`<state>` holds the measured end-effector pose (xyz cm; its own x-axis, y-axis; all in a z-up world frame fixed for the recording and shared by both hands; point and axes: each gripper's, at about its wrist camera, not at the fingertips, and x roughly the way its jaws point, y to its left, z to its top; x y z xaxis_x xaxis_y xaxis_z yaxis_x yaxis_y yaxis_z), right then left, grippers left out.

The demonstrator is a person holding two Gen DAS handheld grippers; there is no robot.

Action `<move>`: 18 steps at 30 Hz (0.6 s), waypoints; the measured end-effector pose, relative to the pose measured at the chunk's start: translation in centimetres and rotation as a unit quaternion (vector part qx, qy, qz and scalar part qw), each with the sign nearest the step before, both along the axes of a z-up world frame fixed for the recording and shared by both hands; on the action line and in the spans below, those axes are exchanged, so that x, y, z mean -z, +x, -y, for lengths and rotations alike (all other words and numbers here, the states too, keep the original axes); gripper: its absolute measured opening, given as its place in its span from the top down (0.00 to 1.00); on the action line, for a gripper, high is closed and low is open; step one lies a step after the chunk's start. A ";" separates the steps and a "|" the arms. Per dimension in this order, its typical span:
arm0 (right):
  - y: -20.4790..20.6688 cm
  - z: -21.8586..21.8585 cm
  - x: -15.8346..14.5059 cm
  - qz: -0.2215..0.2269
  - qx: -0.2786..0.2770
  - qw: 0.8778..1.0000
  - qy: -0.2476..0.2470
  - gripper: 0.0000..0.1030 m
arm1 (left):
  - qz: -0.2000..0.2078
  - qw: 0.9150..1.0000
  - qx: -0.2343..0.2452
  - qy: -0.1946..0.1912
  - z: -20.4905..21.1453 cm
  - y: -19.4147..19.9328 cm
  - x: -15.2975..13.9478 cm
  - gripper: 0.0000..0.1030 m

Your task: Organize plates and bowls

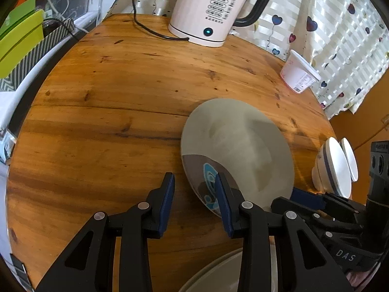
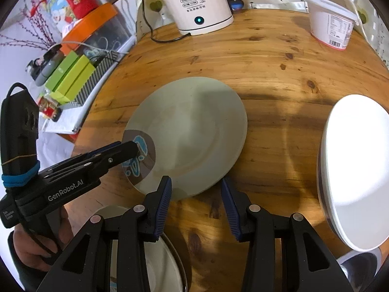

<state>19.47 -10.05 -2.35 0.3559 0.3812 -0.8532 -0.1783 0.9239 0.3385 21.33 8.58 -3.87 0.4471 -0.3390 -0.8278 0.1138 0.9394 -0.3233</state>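
Right wrist view: both the left gripper (image 2: 136, 149) and right gripper (image 2: 195, 189) gape, released, beside the plate (image 2: 192, 131); straddle its rim squarely before squeezing.

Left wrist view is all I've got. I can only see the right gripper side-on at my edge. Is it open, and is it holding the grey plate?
Observer: The right gripper is open. Its jaws stand apart over bare table, and the near rim of the grey plate lies just ahead of them, not gripped.
Operator: And the white things at my right edge, what are they?
Observer: From the right wrist view, the nearest is a white bowl with a dark band under its rim. It sits to the right of the plate, with a strip of table between them.
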 end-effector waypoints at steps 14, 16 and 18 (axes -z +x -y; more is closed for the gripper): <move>1.2 0.4 0.0 0.010 0.029 0.999 -0.016 0.59 | 0.004 1.000 -0.006 -0.009 0.5 2.7 0.2 0.65; 1.3 0.3 0.0 0.012 0.030 0.999 -0.018 0.62 | 0.007 1.000 -0.005 -0.008 0.6 2.9 0.2 0.65; 1.4 0.3 0.1 0.012 0.031 0.999 -0.020 0.67 | 0.010 1.000 -0.002 -0.005 0.7 3.0 0.2 0.65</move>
<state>20.92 -10.33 -2.46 0.3987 0.3234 -0.8582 -0.1286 0.9462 0.2968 24.34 7.93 -4.09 0.4645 -0.3447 -0.8157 0.1160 0.9369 -0.3299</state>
